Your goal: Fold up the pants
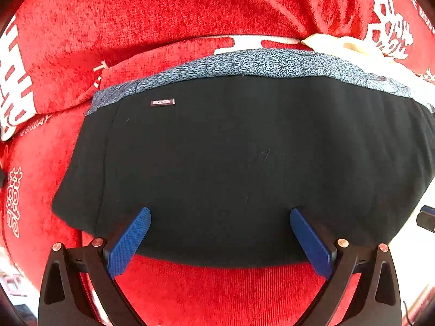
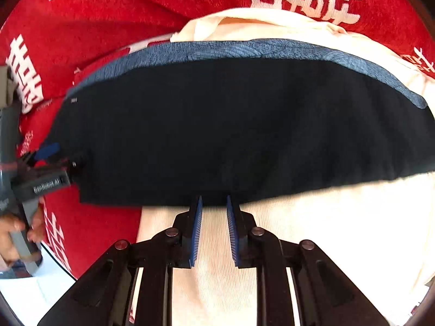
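Folded black pants lie flat on a red cloth, on top of a blue patterned garment. A small label sits near their far left corner. My left gripper is wide open, its blue pads over the pants' near edge, holding nothing. In the right wrist view the same pants lie across the middle. My right gripper is partly open, jaws a narrow gap apart at the pants' near edge, with no cloth between them. The left gripper shows at the pants' left end.
The red cloth with white characters covers the surface. A cream garment lies under the stack and spreads toward me on the right. It also shows at the far right in the left wrist view. A person's hand holds the left gripper's handle.
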Motion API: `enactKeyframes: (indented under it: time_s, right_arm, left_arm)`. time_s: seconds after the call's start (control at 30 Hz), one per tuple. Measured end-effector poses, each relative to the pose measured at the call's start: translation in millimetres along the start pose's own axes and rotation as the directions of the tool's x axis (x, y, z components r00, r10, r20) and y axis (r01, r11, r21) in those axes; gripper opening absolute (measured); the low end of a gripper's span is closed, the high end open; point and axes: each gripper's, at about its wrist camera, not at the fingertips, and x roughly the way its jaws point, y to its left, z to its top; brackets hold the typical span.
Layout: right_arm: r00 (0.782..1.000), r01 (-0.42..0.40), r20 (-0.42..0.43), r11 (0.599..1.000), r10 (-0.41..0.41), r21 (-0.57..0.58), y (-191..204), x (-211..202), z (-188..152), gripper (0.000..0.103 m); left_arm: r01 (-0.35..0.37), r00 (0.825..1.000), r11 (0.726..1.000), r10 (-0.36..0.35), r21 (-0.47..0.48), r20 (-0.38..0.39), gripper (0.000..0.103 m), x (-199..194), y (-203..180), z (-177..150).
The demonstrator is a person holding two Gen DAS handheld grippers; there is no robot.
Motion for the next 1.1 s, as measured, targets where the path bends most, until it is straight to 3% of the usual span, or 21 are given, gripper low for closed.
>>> enactKeyframes:
  time_s: [0.1,0.2,0.33,0.43,0.57,0.67,0.73,0.87,1.0,1.1]
  right_arm:
    - [0.999,-0.043,0.030,0.998,0.041,0.043,-11,-23,-4,0.021]
    - [0.991,-0.079,0.109,0.997,0.076,0.020,-9,-52,15,0.021]
    - [0.984,-0.100,0.143,0.993,0.107,-0.060,12,-53,63,0.029]
    - [0.982,-0.131,0.128,0.987,0.142,-0.092,41,-28,96,0.028]
    - [0.980,-0.164,0.097,0.983,0.172,-0.078,66,8,123,0.028]
    - [0.986,-0.129,0.093,0.988,0.137,-0.082,73,23,129,0.029]
    - [0.987,-0.109,0.110,0.989,0.120,-0.098,81,31,137,0.028]
    - [0.988,-0.054,0.136,0.991,0.071,-0.119,82,41,155,0.028]
    - [0.992,-0.079,0.100,0.997,0.079,-0.004,71,46,180,0.028]
    - [0.990,-0.079,0.116,0.997,0.077,0.018,64,24,174,0.034]
  left_arm:
    - [0.020,0.998,1.000,-0.019,-0.020,0.064,0.103,-19,12,12]
    - [0.006,0.992,0.999,-0.002,-0.035,0.124,0.103,-26,26,40]
    - [-0.079,0.978,0.994,0.092,-0.076,0.185,0.103,-6,46,88]
    - [-0.167,0.971,0.980,0.183,-0.112,0.153,0.103,23,61,109]
    - [-0.218,0.968,0.953,0.238,-0.209,0.079,0.103,56,102,103]
    - [-0.196,0.974,0.937,0.219,-0.288,0.052,0.103,65,131,100]
    - [-0.192,0.975,0.943,0.215,-0.273,0.057,0.103,69,135,102]
    - [-0.272,0.952,0.944,0.293,-0.186,0.091,0.103,65,124,102]
    - [-0.266,0.957,0.934,0.285,-0.239,0.047,0.103,52,134,100]
    - [-0.230,0.966,0.942,0.251,-0.244,0.057,0.103,36,134,95]
